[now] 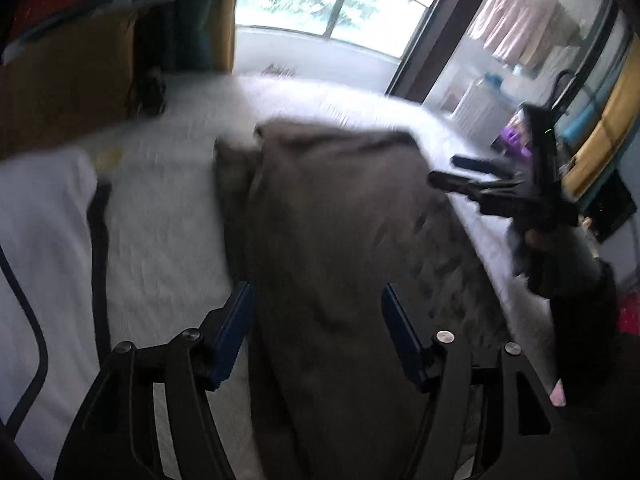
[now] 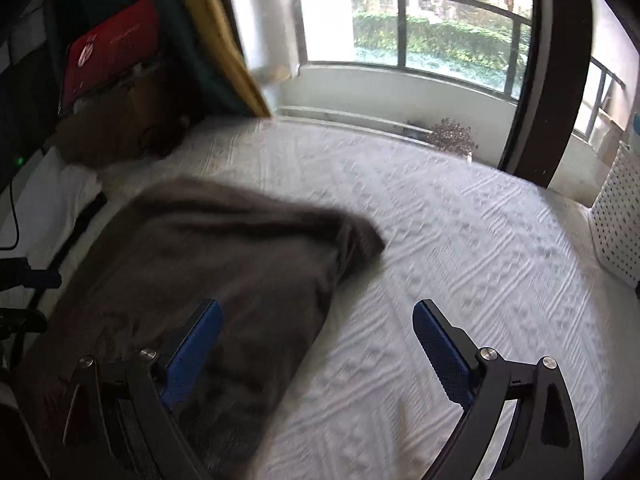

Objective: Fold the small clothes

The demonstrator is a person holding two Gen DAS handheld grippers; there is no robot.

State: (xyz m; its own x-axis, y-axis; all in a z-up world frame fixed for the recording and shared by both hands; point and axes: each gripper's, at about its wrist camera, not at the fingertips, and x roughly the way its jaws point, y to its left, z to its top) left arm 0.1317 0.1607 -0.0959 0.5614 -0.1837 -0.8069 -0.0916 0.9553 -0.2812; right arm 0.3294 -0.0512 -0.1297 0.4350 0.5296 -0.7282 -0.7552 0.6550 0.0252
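Observation:
A dark grey-brown garment lies folded lengthwise on the white textured bed cover. My left gripper is open, its blue pads either side of the garment's near end, just above it. In the right wrist view the garment lies at the left on the bed cover. My right gripper is open and empty; its left pad is over the garment's edge, its right pad over bare cover. The right gripper also shows in the left wrist view, held at the bed's right side.
A white cloth with dark trim lies left of the garment. A cardboard box and a red box stand at the bed's far left. A white perforated basket stands at the right. Windows are behind.

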